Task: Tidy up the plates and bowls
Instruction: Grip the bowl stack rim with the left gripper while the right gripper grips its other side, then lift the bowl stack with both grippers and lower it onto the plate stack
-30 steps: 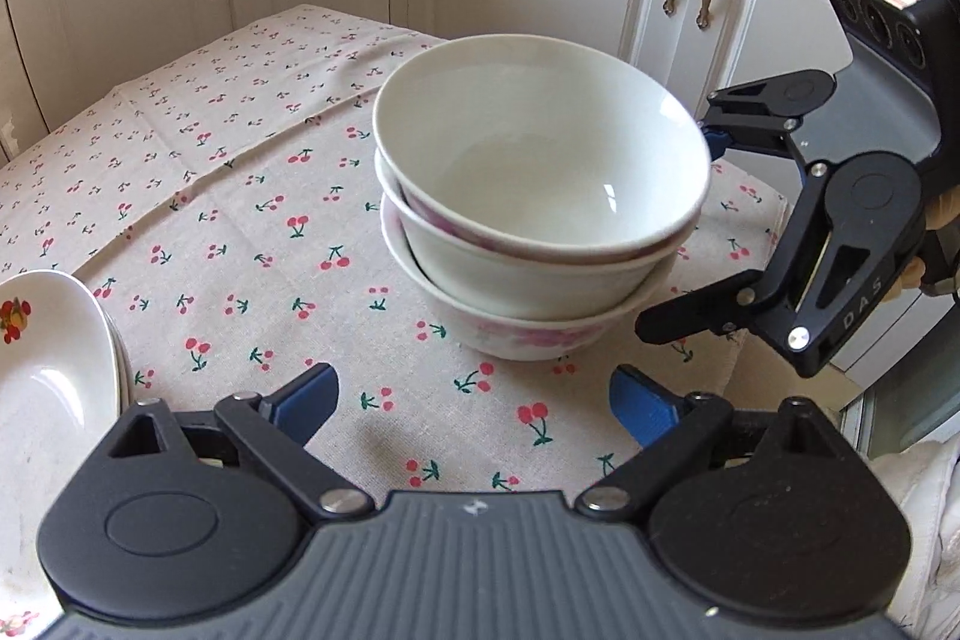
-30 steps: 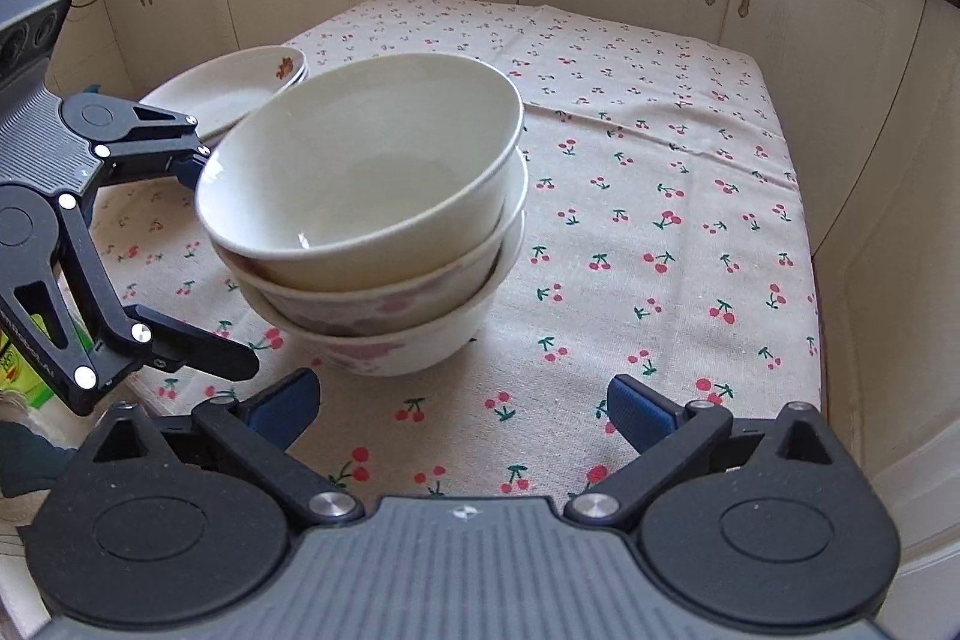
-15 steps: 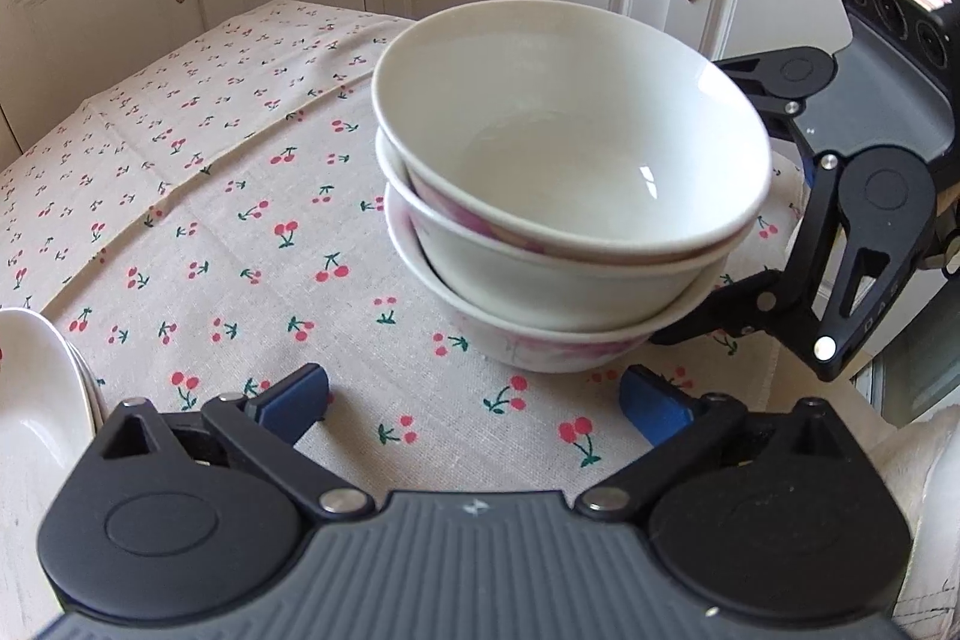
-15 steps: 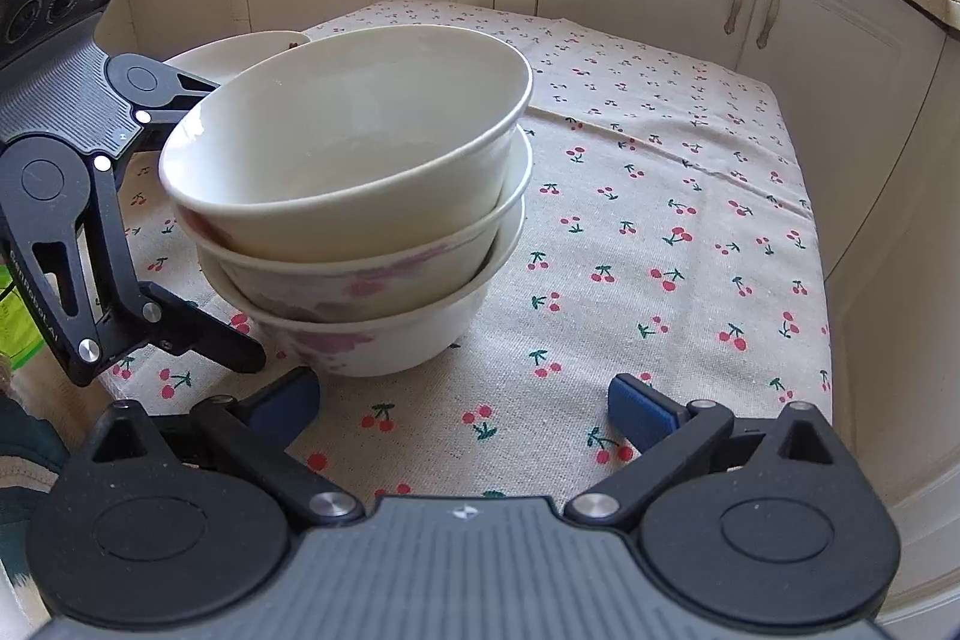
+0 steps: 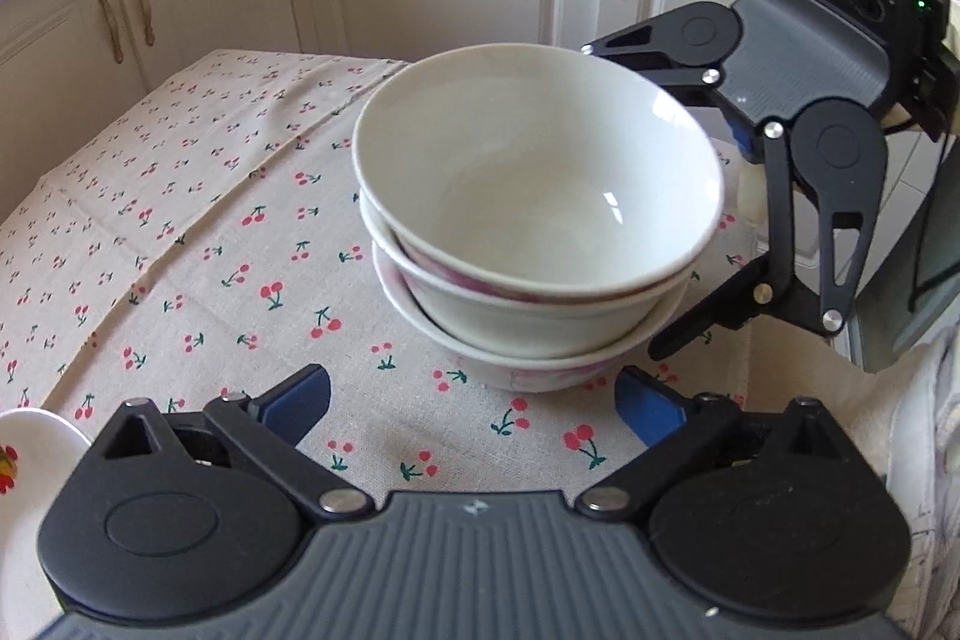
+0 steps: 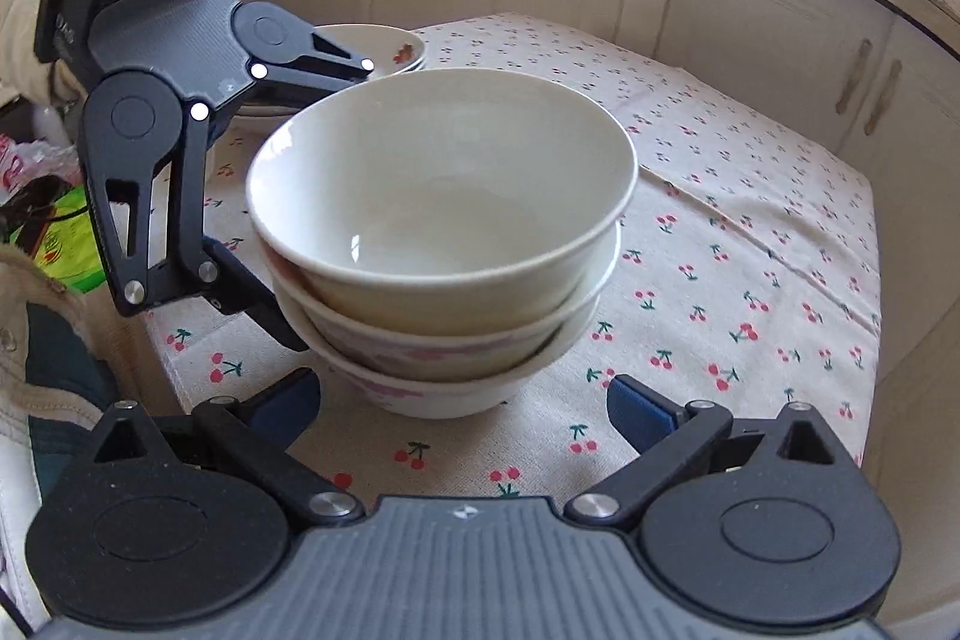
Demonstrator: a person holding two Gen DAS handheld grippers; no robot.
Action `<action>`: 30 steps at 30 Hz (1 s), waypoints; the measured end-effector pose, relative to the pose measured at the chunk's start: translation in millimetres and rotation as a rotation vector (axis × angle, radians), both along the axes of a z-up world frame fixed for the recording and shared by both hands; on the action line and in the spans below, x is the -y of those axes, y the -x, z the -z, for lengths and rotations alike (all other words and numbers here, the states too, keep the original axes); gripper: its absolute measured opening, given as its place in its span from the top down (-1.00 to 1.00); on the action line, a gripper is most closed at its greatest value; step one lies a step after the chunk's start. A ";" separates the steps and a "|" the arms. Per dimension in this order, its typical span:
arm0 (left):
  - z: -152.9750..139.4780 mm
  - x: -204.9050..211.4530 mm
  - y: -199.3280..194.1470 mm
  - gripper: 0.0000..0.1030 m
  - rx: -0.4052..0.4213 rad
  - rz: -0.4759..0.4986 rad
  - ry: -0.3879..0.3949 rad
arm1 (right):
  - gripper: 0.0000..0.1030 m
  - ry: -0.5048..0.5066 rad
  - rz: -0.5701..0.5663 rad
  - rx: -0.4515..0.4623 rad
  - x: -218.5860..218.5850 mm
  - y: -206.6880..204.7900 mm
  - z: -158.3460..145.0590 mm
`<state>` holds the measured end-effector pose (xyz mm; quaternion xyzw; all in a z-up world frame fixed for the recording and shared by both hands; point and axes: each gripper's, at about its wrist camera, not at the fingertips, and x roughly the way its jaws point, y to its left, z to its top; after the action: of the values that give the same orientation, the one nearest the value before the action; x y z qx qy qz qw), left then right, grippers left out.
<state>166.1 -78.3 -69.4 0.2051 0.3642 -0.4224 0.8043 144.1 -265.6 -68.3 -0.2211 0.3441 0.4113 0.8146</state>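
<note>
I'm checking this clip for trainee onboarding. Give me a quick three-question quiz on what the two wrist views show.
1. How many bowls make up the bowl stack on the cherry tablecloth?
2. True or false: the left gripper is clamped on the stack's rim.
3. Which lies beyond the left gripper in the right wrist view? A) a plate with a red motif B) a kettle C) a cutting board

Key
1. Three, nested.
2. False. Its jaws, which have just been moving, stand wide with nothing pressed between them; the right gripper is open too.
3. A
</note>
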 end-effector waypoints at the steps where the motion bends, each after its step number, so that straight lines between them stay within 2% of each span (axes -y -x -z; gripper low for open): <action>1: -1.9 -0.1 -1.7 -0.90 -0.001 0.019 -0.001 | -1.00 0.005 -0.016 -0.007 -1.1 -2.1 -0.9; 3: -4.5 -0.1 -5.8 -0.79 -0.017 0.045 0.008 | -0.98 0.008 -0.041 -0.024 -2.7 -6.5 -2.9; 7: -6.0 3.0 -10.8 -0.75 -0.039 0.094 0.020 | -0.89 0.007 -0.078 -0.056 -5.6 -12.3 -8.3; 10: -5.9 6.3 -12.8 -0.63 -0.059 0.132 0.021 | -0.83 0.011 -0.104 -0.067 -8.1 -14.2 -13.4; 15: -6.3 9.7 -17.8 -0.61 -0.070 0.161 0.020 | -0.76 0.038 -0.129 -0.070 -10.2 -15.9 -18.3; 30: -5.9 11.2 -23.4 -0.57 -0.088 0.222 0.011 | -0.75 0.057 -0.141 -0.103 -12.4 -26.0 -16.9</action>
<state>189.5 -89.5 -63.6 0.2212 0.3718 -0.5192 0.7371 170.2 -253.2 -51.5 -0.2462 0.3808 0.4684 0.7582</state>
